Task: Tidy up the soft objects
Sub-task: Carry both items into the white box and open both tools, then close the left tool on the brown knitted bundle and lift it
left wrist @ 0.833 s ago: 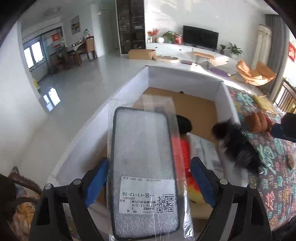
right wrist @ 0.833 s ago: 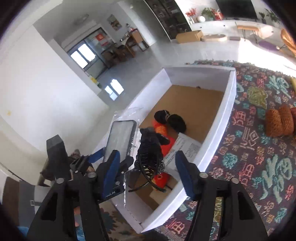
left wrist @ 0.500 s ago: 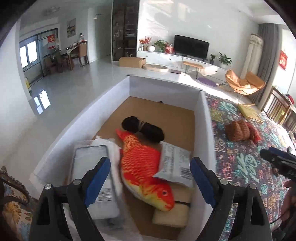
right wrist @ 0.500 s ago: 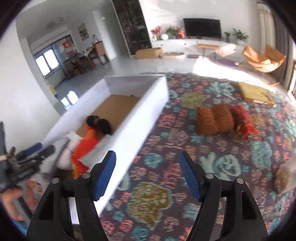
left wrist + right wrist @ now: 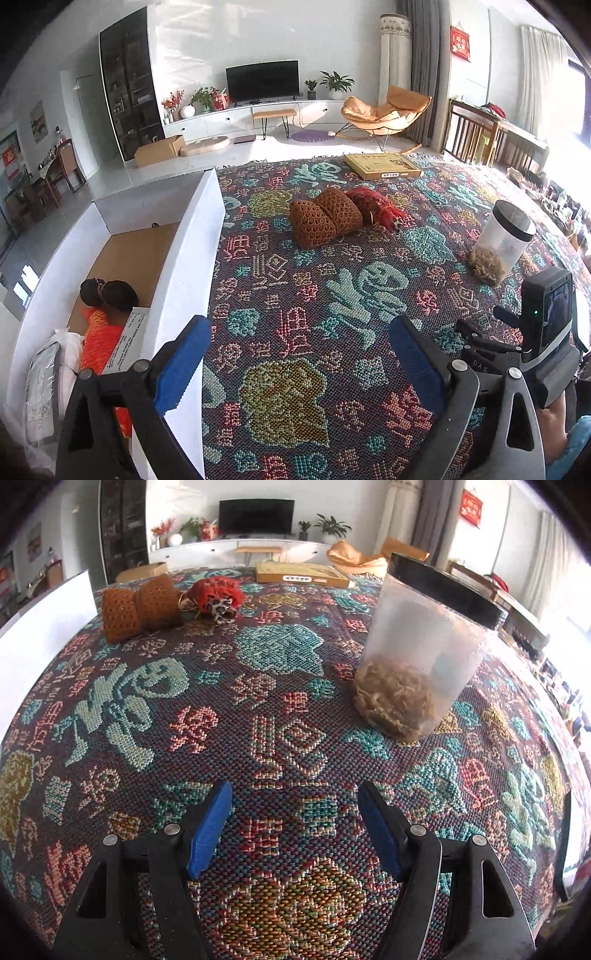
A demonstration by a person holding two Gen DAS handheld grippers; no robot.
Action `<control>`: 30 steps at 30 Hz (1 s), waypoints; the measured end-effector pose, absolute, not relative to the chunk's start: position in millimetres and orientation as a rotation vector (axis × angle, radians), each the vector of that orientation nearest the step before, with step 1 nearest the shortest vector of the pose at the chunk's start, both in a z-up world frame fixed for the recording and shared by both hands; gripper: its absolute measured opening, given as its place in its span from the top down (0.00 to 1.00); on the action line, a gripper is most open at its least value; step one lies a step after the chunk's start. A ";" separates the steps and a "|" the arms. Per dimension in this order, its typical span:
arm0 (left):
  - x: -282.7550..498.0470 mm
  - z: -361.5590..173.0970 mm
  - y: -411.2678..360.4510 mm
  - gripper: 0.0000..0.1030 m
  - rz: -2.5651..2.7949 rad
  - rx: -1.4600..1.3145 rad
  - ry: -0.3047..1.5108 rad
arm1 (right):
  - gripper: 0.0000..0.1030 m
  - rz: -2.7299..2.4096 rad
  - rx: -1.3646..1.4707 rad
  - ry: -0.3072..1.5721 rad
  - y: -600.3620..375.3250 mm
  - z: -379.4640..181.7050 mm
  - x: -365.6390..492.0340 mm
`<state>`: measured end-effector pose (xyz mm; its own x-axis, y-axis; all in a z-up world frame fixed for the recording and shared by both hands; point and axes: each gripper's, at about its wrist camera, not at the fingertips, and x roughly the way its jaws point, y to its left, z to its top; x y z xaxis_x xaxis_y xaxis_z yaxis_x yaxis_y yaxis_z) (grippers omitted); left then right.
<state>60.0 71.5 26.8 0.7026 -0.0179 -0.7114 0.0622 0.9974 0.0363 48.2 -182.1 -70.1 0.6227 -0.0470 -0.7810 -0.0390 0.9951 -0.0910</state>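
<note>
Fingers: left gripper (image 5: pixel 299 354) just opened wide, right gripper (image 5: pixel 295 827) apart, both empty | surface: patterned woven cloth (image 5: pixel 280 716) | room: lounge

Both tongs (image 5: pixel 299 354) (image 5: pixel 295 830) agape, empty

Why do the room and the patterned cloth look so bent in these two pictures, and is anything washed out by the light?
Left wrist view: the fisheye lens bows the walls and the white box, with dark corners; the window at the right edge is blown out. Right wrist view: the patterned cloth bulges like a dome; glare whitens the right side behind the clear jar. Both pictures are sharp.
</note>
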 end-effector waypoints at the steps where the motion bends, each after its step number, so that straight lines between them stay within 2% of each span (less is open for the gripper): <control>1: 61.2 26.2 69.1 0.06 -0.040 0.069 0.792 | 0.28 -0.005 -0.101 0.896 -181.7 -70.1 47.4; 7: 68.6 17.4 64.3 0.06 -0.037 0.098 0.820 | 0.25 0.004 -0.042 0.904 -187.7 -74.4 47.9; 13: 103.4 -10.1 59.7 0.06 -0.204 0.020 1.000 | 0.24 0.007 -0.023 0.905 -189.4 -73.9 46.6; 19: 169.4 -3.5 33.1 0.06 -0.273 0.209 1.003 | 0.23 0.013 -0.017 0.905 -190.0 -74.4 46.4; 25: 251.8 -22.3 21.4 0.06 -0.288 0.370 0.993 | 0.22 0.022 -0.012 0.905 -191.1 -74.1 44.9; 30: 289.3 -45.0 -3.6 0.06 -0.371 0.494 1.006 | 0.20 0.032 -0.014 0.909 -190.7 -74.6 46.4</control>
